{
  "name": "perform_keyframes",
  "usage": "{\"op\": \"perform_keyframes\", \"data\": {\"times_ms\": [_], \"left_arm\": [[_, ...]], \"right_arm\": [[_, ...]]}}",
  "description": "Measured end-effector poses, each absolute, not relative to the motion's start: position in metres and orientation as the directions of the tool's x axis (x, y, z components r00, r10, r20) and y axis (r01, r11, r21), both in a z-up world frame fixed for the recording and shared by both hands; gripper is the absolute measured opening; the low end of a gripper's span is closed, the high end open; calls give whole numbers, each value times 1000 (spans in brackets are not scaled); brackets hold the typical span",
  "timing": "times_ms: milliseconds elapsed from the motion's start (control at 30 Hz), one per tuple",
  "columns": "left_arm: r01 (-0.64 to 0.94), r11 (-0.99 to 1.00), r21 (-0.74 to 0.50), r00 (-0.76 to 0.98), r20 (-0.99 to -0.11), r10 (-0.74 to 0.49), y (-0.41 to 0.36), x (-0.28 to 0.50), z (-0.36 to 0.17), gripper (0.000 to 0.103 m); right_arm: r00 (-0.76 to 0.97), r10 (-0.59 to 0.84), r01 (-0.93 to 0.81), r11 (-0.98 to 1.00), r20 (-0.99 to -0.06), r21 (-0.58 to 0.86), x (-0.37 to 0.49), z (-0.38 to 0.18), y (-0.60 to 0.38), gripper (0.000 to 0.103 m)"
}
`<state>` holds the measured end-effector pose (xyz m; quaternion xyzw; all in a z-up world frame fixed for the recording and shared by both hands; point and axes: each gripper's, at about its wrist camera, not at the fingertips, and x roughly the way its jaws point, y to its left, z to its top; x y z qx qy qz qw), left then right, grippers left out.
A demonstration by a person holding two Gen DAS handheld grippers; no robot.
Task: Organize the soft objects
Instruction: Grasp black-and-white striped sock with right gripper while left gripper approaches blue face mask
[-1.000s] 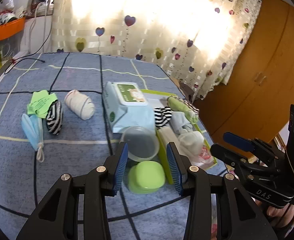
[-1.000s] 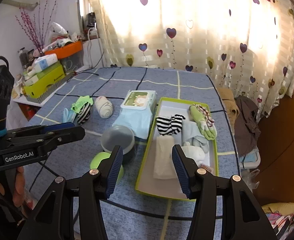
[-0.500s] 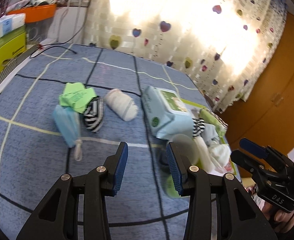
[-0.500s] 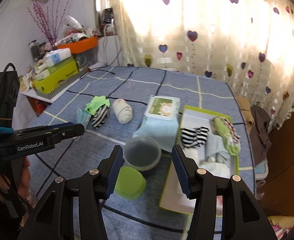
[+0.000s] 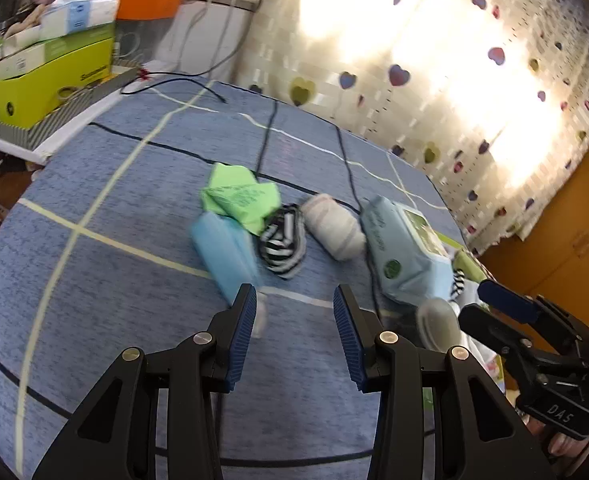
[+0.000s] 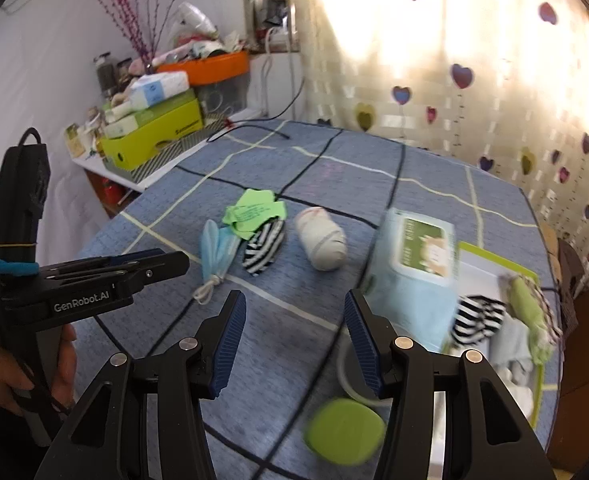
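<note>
On the blue checked cloth lie a light-blue face mask [image 5: 224, 254] [image 6: 216, 252], a green crumpled cloth [image 5: 240, 198] [image 6: 254, 212], a black-and-white striped sock [image 5: 284, 242] [image 6: 264, 248] and a rolled white sock [image 5: 336, 226] [image 6: 322, 238]. A green-rimmed tray [image 6: 494, 258] at the right holds striped socks [image 6: 478, 316] and green gloves [image 6: 528, 304]. My left gripper [image 5: 292, 330] is open and empty, above the cloth just short of the mask and striped sock. My right gripper [image 6: 294, 340] is open and empty, nearer the tray.
A wet-wipes pack [image 5: 406, 248] [image 6: 418, 268] lies between the loose socks and the tray. A clear round container [image 5: 434, 322] and a green lid [image 6: 344, 432] sit near the front. Boxes [image 6: 154, 128] and an orange bin [image 6: 210, 66] stand on a side shelf at the left.
Both grippers have swung left, away from the tray and toward the loose mask, green cloth and socks. Both stay open and empty.
</note>
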<state>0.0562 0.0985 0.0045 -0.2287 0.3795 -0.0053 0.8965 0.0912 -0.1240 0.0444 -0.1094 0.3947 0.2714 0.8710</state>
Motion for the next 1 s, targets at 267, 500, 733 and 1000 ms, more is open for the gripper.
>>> {"op": "perform_keyframes", "data": {"times_ms": [267, 500, 733, 1000], "left_arm": [[-221, 875, -431, 716, -681, -155, 135, 55, -6, 42], [-230, 862, -451, 717, -678, -163, 155, 55, -14, 42], [-250, 845, -473, 722, -673, -164, 173, 57, -21, 42], [-244, 838, -488, 717, -672, -182, 179, 63, -28, 42]], "right_arm": [[488, 384, -590, 807, -784, 28, 120, 28, -72, 51], [432, 337, -570, 821, -837, 36, 156, 0, -36, 51], [384, 283, -546, 837, -879, 32, 186, -29, -14, 50], [334, 233, -540, 841, -913, 17, 206, -58, 4, 30]]}}
